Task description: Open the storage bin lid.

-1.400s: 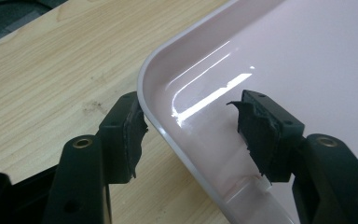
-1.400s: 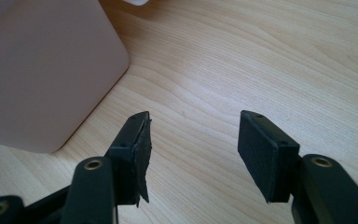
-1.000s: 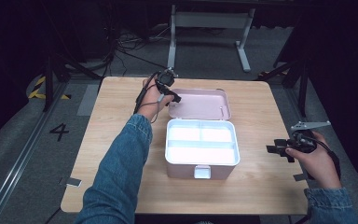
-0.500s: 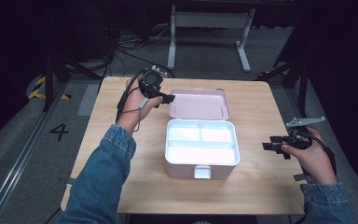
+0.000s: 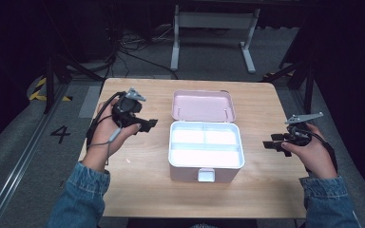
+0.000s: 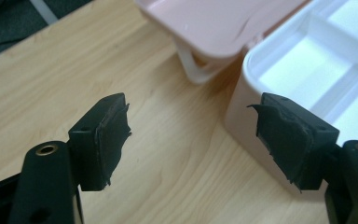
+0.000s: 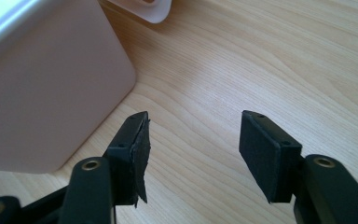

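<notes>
With the pink storage box (image 5: 206,151) lying lid-open mid-bench (image 5: 138,190), the left hand-held gripper (image 5: 148,124) and right hand-held gripper (image 5: 269,143) flank it, jaws apart, likely poised to reach in.

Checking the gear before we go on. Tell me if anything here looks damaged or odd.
The jaw pads are worn. In the left gripper view both pads are torn and ragged at the edges. In the right gripper view one pad is frayed and peeling. The open box looks intact, its compartments empty.
</notes>
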Available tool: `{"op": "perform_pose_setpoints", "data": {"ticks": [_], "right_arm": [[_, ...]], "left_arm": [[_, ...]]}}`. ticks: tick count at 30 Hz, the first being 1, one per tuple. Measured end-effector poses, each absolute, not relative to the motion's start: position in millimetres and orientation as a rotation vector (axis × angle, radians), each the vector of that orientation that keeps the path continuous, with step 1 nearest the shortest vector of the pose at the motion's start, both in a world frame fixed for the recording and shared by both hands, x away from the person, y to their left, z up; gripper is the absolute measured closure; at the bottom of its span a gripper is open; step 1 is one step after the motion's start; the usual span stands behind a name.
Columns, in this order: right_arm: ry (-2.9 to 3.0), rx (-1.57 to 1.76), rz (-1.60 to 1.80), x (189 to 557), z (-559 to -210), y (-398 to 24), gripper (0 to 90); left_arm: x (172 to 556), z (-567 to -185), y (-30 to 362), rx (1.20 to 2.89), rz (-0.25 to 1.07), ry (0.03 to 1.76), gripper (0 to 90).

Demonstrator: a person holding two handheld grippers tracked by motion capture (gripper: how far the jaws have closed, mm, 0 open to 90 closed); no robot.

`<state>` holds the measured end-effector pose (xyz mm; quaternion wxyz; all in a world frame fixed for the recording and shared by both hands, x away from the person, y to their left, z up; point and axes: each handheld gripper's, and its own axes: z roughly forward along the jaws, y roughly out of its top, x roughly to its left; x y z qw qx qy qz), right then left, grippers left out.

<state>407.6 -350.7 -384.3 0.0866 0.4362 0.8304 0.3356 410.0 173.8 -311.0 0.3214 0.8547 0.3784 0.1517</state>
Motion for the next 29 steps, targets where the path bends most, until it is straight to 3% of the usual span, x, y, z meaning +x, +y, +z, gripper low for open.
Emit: {"op": "perform_pose_setpoints", "data": {"ticks": [15,25,29], "right_arm": [[2.494,1.332,0.933,410,-397,-357,41.4],[2.481,1.354,0.886,410,-403,-359,40.9],[2.498,1.348,0.878,410,-406,-357,40.7]], "left_arm": [[378,-368,221,2.281,0.331,1.094,24.8],[376,-396,219,2.449,0.280,1.226,25.1],[375,-397,219,2.443,0.251,1.235,24.7]]}}
